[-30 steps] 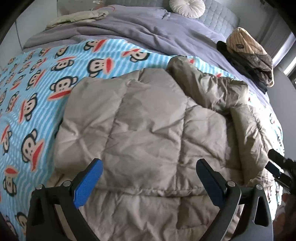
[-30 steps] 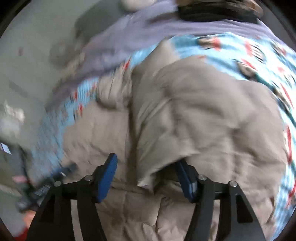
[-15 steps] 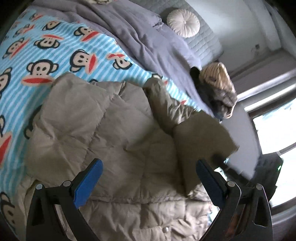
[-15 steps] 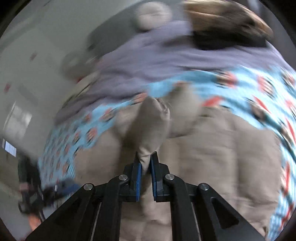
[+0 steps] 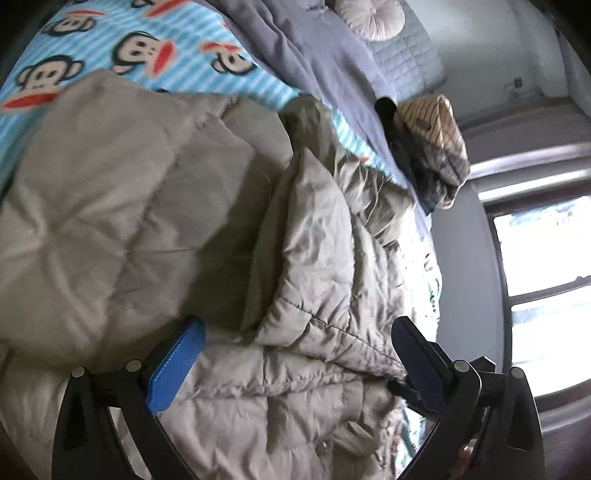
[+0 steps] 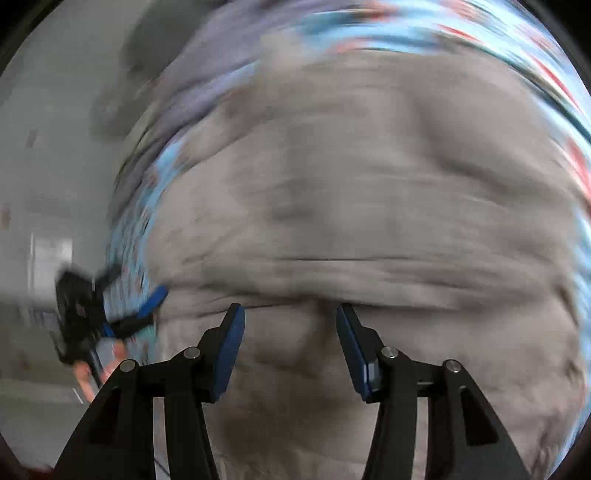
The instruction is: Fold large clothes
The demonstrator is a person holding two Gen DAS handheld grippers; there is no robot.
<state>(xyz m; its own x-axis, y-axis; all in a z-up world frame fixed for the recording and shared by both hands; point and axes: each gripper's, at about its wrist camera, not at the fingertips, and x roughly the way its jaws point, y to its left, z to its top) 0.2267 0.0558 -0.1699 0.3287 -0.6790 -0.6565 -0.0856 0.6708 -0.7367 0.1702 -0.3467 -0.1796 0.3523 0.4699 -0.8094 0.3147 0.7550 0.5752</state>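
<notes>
Hovering low over the near hem of the quilted beige jacket (image 5: 122,206), the left gripper (image 5: 295,354) has its jaws spread wide with nothing between the blue pads (image 5: 173,365), which sit just above the puffy fabric. The right gripper (image 6: 290,343) hangs over the same jacket (image 6: 369,192) with its jaws parted to a middling gap and empty; that view is heavily smeared, so whether its pads touch the cloth cannot be told. At the left edge of the right wrist view the other gripper shows as a dark blur beside the jacket's edge.

The jacket lies flat on the bed, filling most of both views. In the left wrist view one sleeve (image 5: 332,236) is folded inward across the body, its lighter crinkled surface lying on top of the smoother panel, with a deep shadowed crease between them. Snap buttons show along the near edge.

Beneath and beyond the jacket spreads a light blue striped blanket (image 5: 155,48) printed with monkey faces. Past it lies a grey-purple duvet (image 5: 314,48), and on that, toward the right, a heap of striped and dark clothes (image 5: 428,147). Farthest off rests a round cream cushion (image 5: 373,16) against a quilted headboard (image 5: 410,55), and a bright window (image 5: 543,288) stands at the right
</notes>
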